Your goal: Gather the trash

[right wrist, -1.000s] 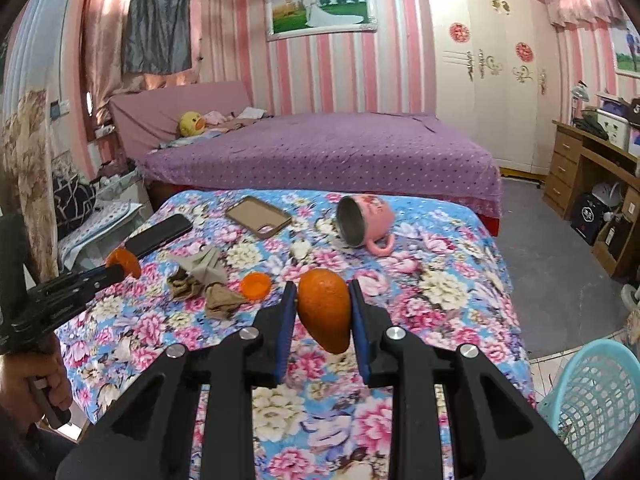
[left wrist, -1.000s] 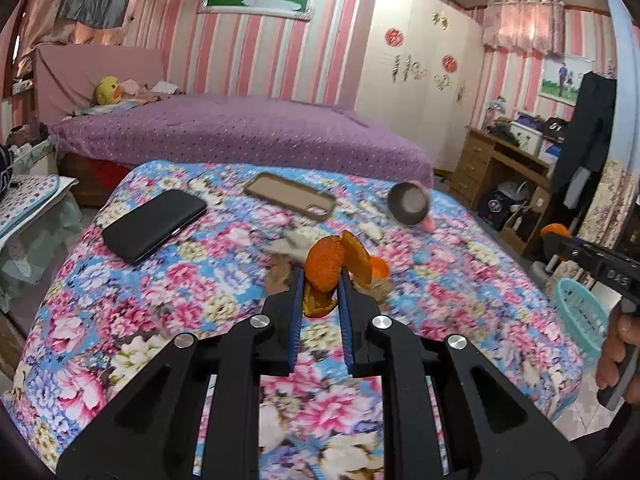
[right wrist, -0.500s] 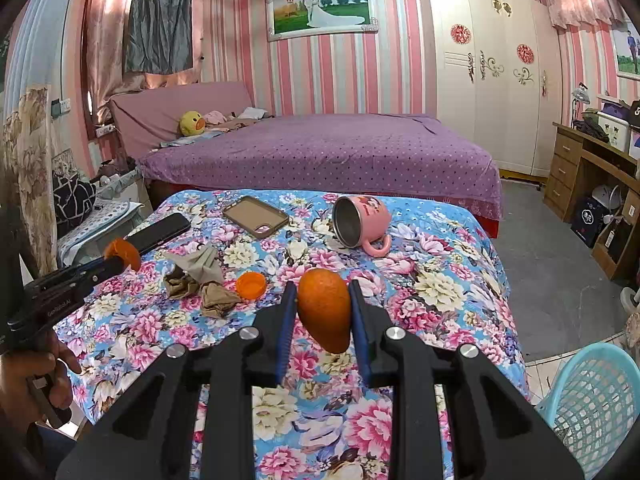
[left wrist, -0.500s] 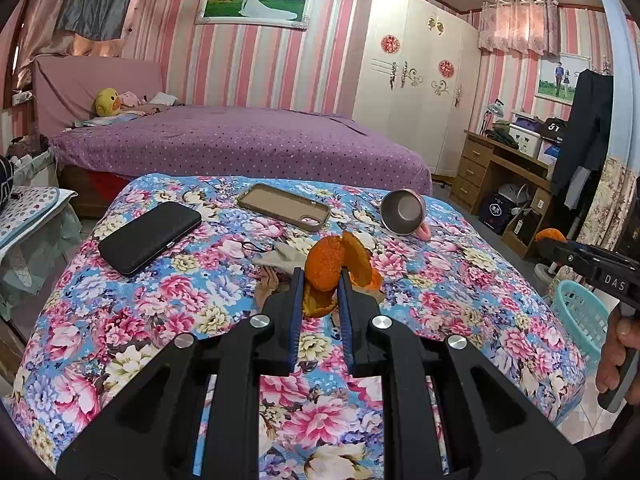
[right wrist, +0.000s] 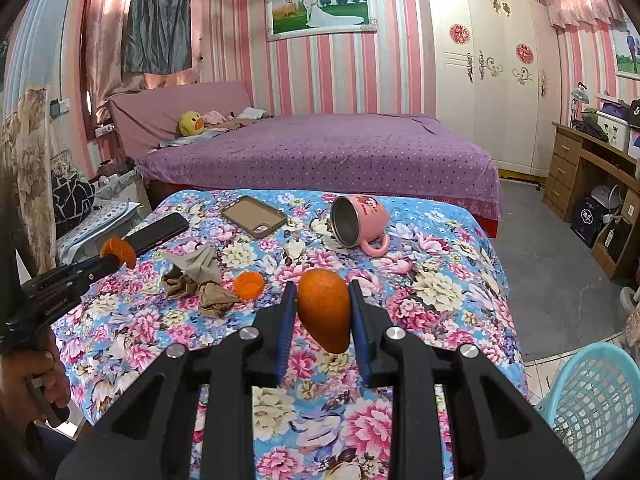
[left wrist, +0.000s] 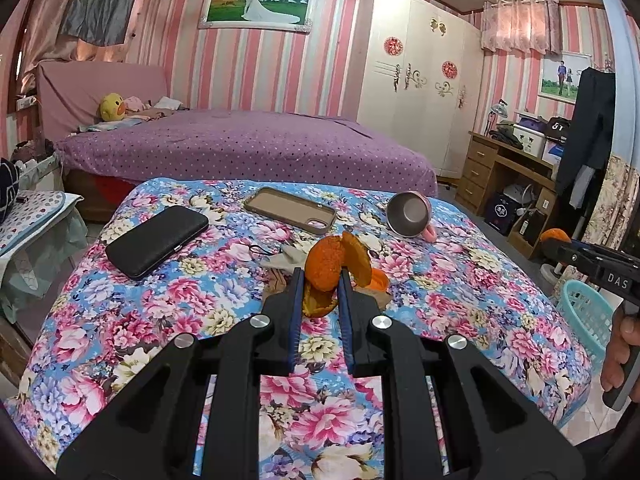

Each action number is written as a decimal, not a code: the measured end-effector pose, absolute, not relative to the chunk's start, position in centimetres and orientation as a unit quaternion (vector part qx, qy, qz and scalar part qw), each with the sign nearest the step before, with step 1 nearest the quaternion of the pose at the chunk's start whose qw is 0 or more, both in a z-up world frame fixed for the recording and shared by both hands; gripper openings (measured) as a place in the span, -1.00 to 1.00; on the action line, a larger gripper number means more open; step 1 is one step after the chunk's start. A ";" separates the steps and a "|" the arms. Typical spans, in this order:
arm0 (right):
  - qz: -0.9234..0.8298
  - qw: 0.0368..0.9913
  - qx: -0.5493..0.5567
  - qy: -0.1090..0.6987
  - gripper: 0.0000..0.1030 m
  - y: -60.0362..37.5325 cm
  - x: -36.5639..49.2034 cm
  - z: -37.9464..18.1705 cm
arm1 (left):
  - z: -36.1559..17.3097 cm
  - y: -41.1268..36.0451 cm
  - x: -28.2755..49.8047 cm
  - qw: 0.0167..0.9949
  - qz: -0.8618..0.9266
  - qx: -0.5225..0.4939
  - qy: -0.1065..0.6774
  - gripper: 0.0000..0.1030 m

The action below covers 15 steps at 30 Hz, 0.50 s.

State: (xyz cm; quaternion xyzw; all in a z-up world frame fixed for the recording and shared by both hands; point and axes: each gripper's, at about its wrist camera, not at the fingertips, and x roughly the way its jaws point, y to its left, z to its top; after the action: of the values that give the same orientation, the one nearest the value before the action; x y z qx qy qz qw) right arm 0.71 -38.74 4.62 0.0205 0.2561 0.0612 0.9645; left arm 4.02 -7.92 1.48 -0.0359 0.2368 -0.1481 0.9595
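My left gripper [left wrist: 320, 280] is shut on a curled piece of orange peel [left wrist: 326, 266], held above the floral bedspread [left wrist: 200, 300]. It also shows at the left of the right wrist view [right wrist: 116, 254]. My right gripper [right wrist: 322, 300] is shut on a larger piece of orange peel [right wrist: 325, 310], held above the bedspread near its right side. It also shows at the right of the left wrist view [left wrist: 554, 240]. An orange bottle cap [right wrist: 249, 285] and crumpled brown tissues [right wrist: 200, 284] lie on the bedspread. A light blue basket [right wrist: 592, 404] stands on the floor at the lower right.
A black wallet [left wrist: 156, 240], a brown phone case [left wrist: 290, 210] and a tipped pink mug [right wrist: 358, 222] lie on the bedspread. A purple bed [right wrist: 320, 152] is behind. A wooden desk [right wrist: 592, 176] stands at the right.
Both grippers have drawn back and risen a little from the bedspread, each still holding its peel. The objects on the bedspread have not moved.
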 end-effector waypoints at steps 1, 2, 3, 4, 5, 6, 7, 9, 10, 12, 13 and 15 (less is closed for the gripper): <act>0.061 0.964 0.020 0.256 -0.49 -38.7 0.7 4.6 | 1.5 -7.9 4.0 0.960 -0.148 -0.036 0.236 -0.71; 0.062 0.964 0.019 0.257 -0.49 -38.7 0.8 4.5 | 1.5 -7.9 4.0 0.960 -0.148 -0.037 0.236 -0.71; 0.062 0.964 0.019 0.257 -0.49 -38.7 0.7 4.5 | 1.5 -7.8 4.0 0.960 -0.147 -0.037 0.236 -0.71; 0.062 0.964 0.019 0.257 -0.49 -38.7 0.7 4.5 | 1.5 -7.9 4.0 0.960 -0.147 -0.036 0.237 -0.71; 0.062 0.964 0.019 0.257 -0.49 -38.7 0.7 4.5 | 1.5 -7.9 4.0 0.960 -0.148 -0.036 0.237 -0.71; 0.062 0.964 0.019 0.257 -0.49 -38.7 0.7 4.5 | 1.5 -7.8 4.0 0.960 -0.147 -0.036 0.237 -0.71; 0.062 0.964 0.019 0.257 -0.49 -38.7 0.7 4.5 | 1.5 -7.8 4.0 0.960 -0.148 -0.036 0.237 -0.71; 0.062 0.964 0.019 0.256 -0.49 -38.7 0.7 4.5 | 1.5 -7.8 4.0 0.960 -0.147 -0.036 0.237 -0.71; 0.062 0.964 0.019 0.257 -0.49 -38.7 0.8 4.5 | 1.5 -7.8 4.0 0.960 -0.147 -0.037 0.236 -0.71; 0.061 0.964 0.019 0.257 -0.49 -38.7 0.7 4.5 | 1.5 -7.8 4.0 0.959 -0.148 -0.039 0.237 -0.71; 0.061 0.964 0.019 0.256 -0.49 -38.7 0.8 4.5 | 1.5 -7.7 4.0 0.959 -0.148 -0.040 0.237 -0.71; 0.059 0.965 0.018 0.255 -0.49 -38.8 0.7 4.5 | 1.5 -7.7 4.0 0.960 -0.147 -0.040 0.237 -0.71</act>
State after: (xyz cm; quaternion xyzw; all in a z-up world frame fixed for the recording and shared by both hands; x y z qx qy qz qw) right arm 0.74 -38.78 4.53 0.0185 0.2550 0.0594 0.9649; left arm 3.98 -7.67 1.54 -0.0401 0.2367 -0.1472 0.9595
